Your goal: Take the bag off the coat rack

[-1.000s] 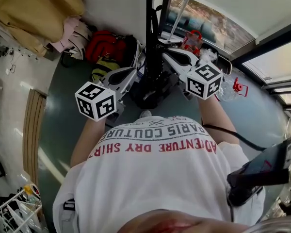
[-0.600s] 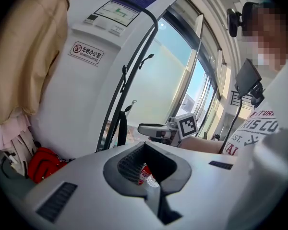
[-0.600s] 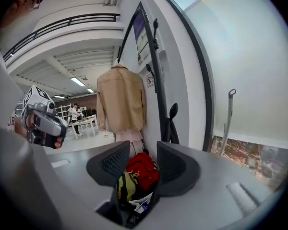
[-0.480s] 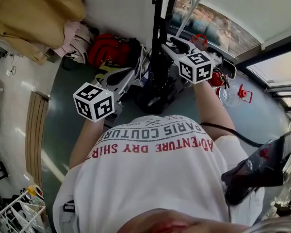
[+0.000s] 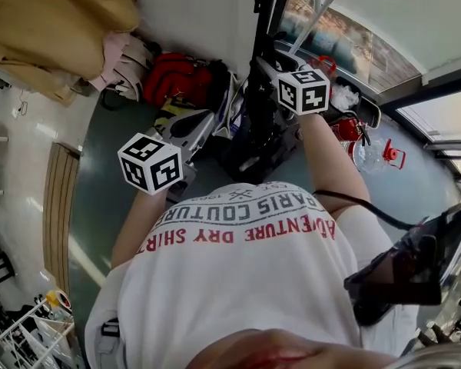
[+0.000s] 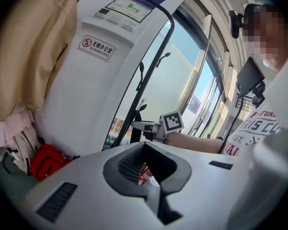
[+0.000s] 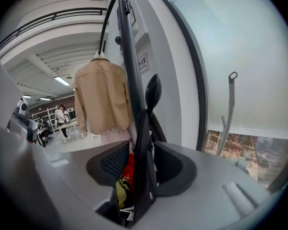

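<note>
A black bag (image 5: 253, 138) hangs low against the black coat rack pole (image 5: 266, 14). Its dark strap (image 7: 142, 143) runs up along the pole (image 7: 128, 56), under a black hook (image 7: 152, 91). My right gripper (image 5: 260, 62) reaches to the pole. Its jaws have opened wide within the last second, and the right gripper (image 7: 137, 169) is open with the strap and pole standing in the gap, pads apart from them. My left gripper (image 5: 194, 126) hangs back to the left of the bag. The left gripper (image 6: 146, 164) is open with nothing between its jaws.
A red backpack (image 5: 171, 78) and a yellow-green item (image 5: 169, 108) lie on the floor left of the rack. A tan coat (image 5: 50, 18) hangs at the far left. Red-capped containers (image 5: 380, 148) sit by the window. A black device (image 5: 403, 271) hangs at the person's right side.
The right gripper has moved up the picture and leftward, from beside the bag to the rack pole. The left gripper has shifted only slightly.
</note>
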`<state>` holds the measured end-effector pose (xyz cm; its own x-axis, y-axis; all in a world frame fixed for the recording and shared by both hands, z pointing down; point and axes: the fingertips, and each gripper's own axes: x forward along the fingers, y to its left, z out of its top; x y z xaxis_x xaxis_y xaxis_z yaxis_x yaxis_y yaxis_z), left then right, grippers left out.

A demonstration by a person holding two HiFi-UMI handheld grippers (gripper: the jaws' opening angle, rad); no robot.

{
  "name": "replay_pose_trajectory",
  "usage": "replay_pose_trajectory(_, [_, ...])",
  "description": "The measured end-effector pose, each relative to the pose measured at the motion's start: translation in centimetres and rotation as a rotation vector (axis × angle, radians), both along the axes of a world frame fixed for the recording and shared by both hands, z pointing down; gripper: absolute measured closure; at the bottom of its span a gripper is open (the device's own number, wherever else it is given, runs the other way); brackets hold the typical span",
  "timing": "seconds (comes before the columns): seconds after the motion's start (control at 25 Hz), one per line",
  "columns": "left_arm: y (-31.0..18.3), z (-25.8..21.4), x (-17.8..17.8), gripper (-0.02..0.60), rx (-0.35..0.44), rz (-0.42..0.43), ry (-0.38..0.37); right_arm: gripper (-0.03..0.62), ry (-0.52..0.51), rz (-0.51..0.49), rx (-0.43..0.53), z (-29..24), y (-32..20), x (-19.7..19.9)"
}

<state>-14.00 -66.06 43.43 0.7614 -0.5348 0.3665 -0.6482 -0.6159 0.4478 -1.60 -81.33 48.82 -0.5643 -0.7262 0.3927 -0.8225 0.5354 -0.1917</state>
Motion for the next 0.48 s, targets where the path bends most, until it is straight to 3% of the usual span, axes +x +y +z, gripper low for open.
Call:
replay_pose_trajectory(0.08, [-0.22, 0.24, -0.24, 0.58, -0.005, -0.006, -0.001, 0.47, 0.008, 0.013, -0.009, 0.47, -0.26, 0.12])
replay_pose_trajectory(0.12, [-0.28, 0.36, -0.3, 0.58, -0.006, -0.008, -0.001, 0.574, 0.012, 0.02, -0.007, 0.58, -0.24, 0.24])
replay_pose_trajectory(0.48, [-0.44, 0.79, -0.64, 0.58, -0.012, -0.016, 0.006, 0.582, 0.001, 0.035, -0.016, 0.43, 0.2, 0.14])
